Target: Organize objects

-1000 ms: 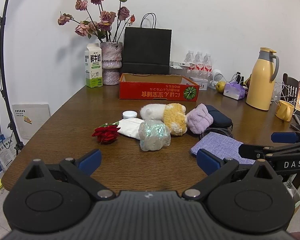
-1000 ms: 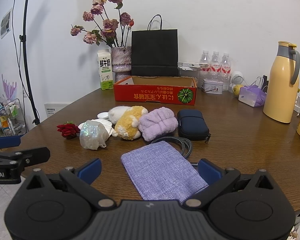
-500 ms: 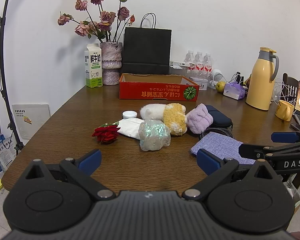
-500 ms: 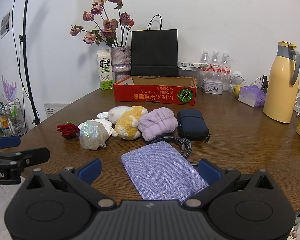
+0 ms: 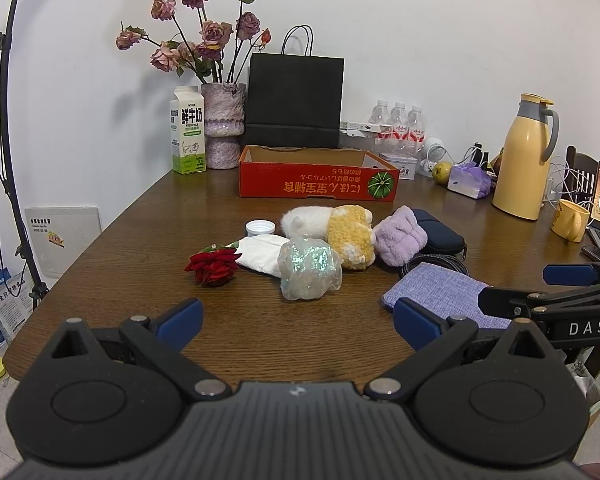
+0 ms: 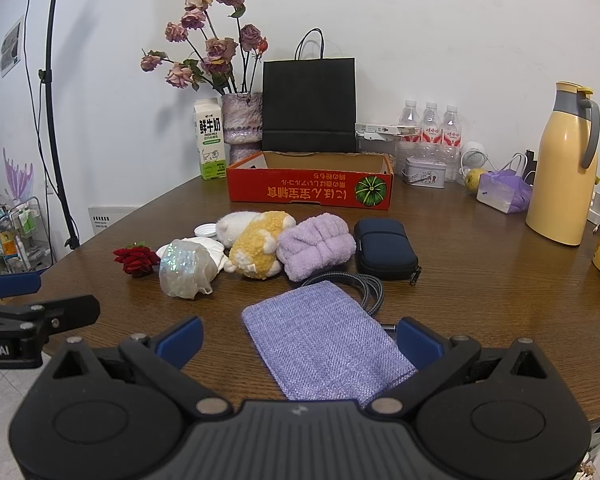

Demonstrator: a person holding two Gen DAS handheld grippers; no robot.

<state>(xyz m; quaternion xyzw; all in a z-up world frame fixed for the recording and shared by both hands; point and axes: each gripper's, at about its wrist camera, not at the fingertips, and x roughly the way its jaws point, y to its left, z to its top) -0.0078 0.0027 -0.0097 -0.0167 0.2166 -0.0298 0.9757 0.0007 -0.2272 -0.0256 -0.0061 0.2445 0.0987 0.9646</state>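
Both claws spread, left claw, right claw

A dark wooden table carries everything. Near its middle lie a plush, a purple towel, a navy case and a red flower. A purple pouch lies at 6 o'clock, touching a cable. A red box sits at 12, a milk carton at 11, a yellow jug at 2.
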